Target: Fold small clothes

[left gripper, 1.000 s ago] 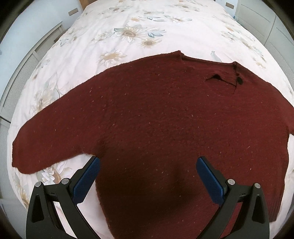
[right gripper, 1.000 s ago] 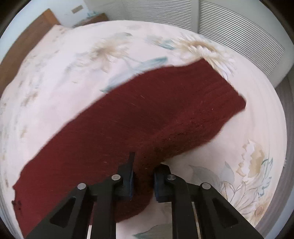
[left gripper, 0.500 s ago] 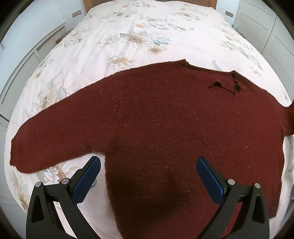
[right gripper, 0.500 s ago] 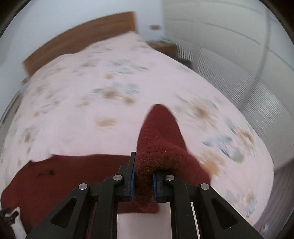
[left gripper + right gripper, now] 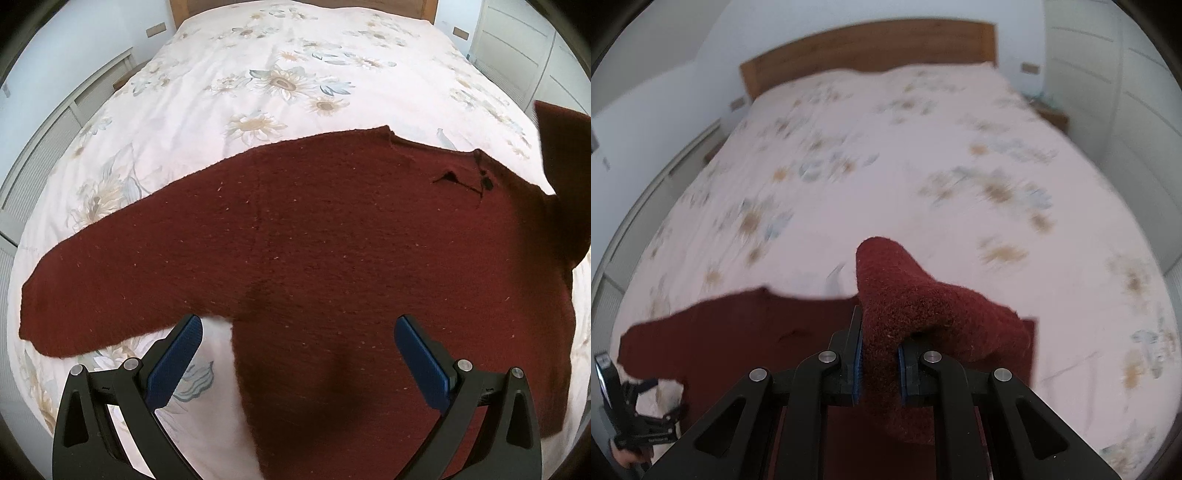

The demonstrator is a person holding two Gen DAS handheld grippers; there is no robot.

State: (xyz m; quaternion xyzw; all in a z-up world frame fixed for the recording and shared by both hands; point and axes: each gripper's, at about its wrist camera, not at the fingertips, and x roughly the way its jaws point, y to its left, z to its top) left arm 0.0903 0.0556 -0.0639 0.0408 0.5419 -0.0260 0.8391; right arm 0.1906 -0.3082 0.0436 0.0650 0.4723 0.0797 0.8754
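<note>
Left gripper (image 5: 297,349), left wrist view: blue pads spread wide, empty, hovering over dark red knitted sweater (image 5: 314,240) lying flat on floral white bedspread (image 5: 280,66); one sleeve raised at right edge.

Right gripper (image 5: 880,354), right wrist view: clamped on lifted sleeve cuff (image 5: 905,295), above sweater body. Sleeve fold apparently in hand; next, probably laying cuff across chest, then releasing.

A bed with a white floral duvet (image 5: 295,74) fills the frame. A wooden headboard (image 5: 864,51) spans the top; white wardrobe doors (image 5: 1108,92) stand upper right.
</note>
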